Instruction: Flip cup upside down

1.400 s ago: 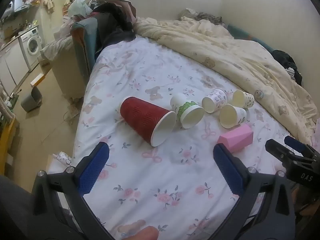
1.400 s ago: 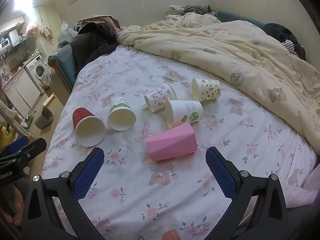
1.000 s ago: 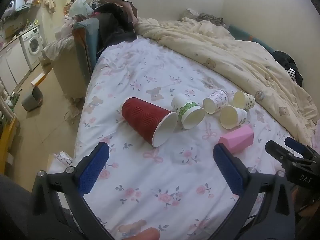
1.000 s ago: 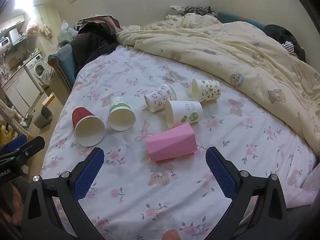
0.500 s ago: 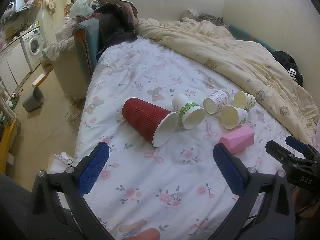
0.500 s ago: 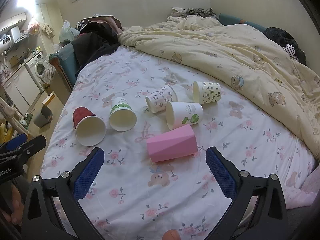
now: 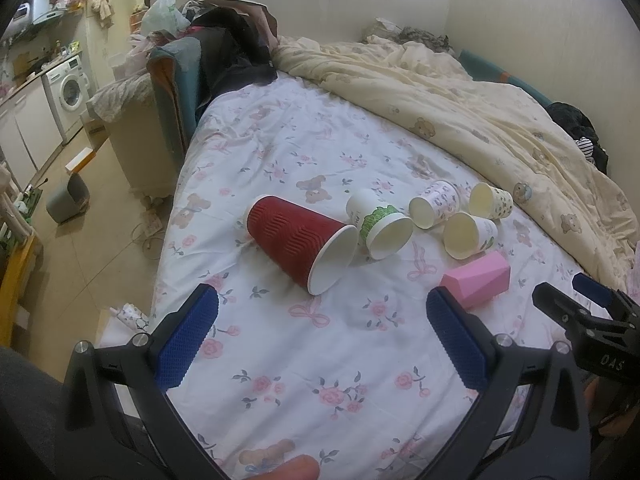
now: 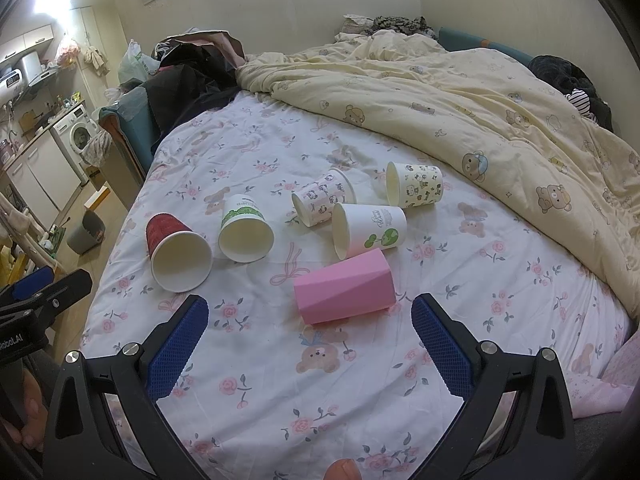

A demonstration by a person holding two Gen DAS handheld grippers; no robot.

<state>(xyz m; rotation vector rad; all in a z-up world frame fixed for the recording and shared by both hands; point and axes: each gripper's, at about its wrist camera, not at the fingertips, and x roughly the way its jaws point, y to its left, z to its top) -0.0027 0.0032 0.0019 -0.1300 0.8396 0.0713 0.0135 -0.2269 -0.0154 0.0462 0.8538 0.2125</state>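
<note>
Several cups lie on their sides on the floral bed sheet (image 7: pixel 304 360). A red ribbed cup (image 7: pixel 298 236) (image 8: pixel 176 248) lies nearest my left gripper (image 7: pixel 320 334), which is open and empty above the sheet, short of it. A pink faceted cup (image 8: pixel 344 286) (image 7: pixel 478 278) lies just ahead of my right gripper (image 8: pixel 310 342), also open and empty. Beyond are a white cup with a green band (image 8: pixel 245 230) (image 7: pixel 380 226), a white cup with a globe print (image 8: pixel 370 230), and two patterned cups (image 8: pixel 324 196) (image 8: pixel 416 190).
A cream bear-print duvet (image 8: pixel 480 112) is bunched along the far and right side of the bed. Dark clothes (image 7: pixel 232 48) pile at the headboard end. The bed's left edge drops to a floor with a grey bin (image 7: pixel 66 198) and a washing machine (image 7: pixel 70 90).
Both grippers have drifted slightly; the cups sit a little lower and nearer in the views. No cup has moved and both grippers stay open.
</note>
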